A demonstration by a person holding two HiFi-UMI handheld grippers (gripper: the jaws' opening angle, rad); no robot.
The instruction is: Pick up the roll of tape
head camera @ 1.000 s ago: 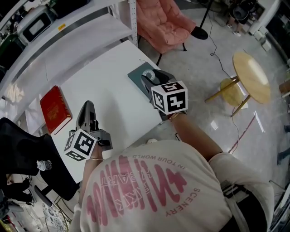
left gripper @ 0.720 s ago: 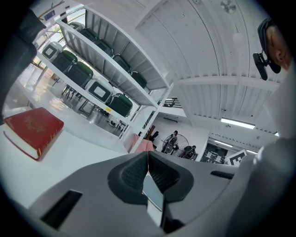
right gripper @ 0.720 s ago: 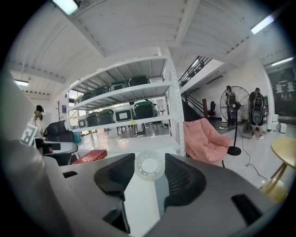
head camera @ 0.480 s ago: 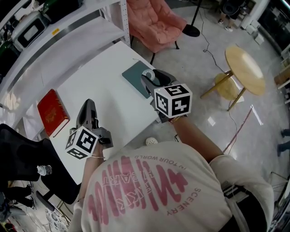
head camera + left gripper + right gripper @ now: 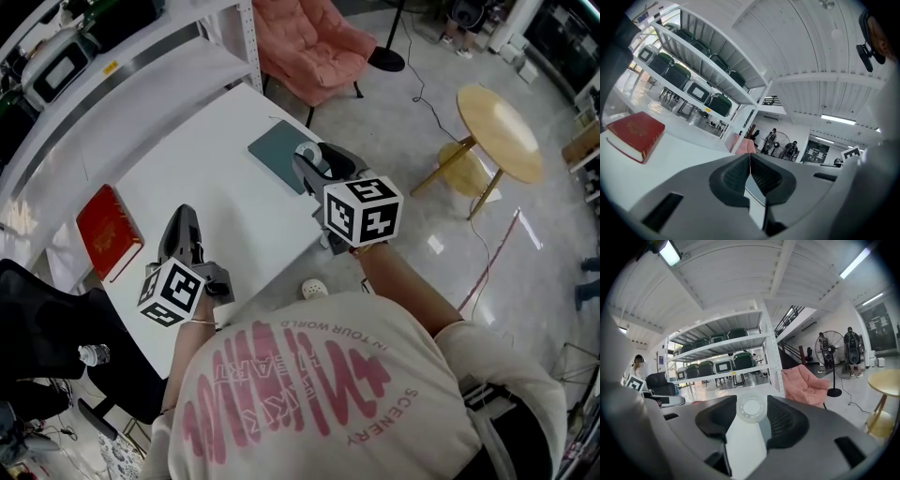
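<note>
Evidently the grasp is made: the right tongs (image 5: 315,159) are closed on the tape (image 5: 751,408), which stands upright between the pads over the teal mat (image 5: 272,148) at the worktop's (image 5: 202,155) far edge. Whether it is clear of the mat cannot be told. The left tongs (image 5: 750,163) are closed and empty, level over the worktop. The lift is probably the step in hand; next calls for a steady squeeze while raising straight up.
</note>
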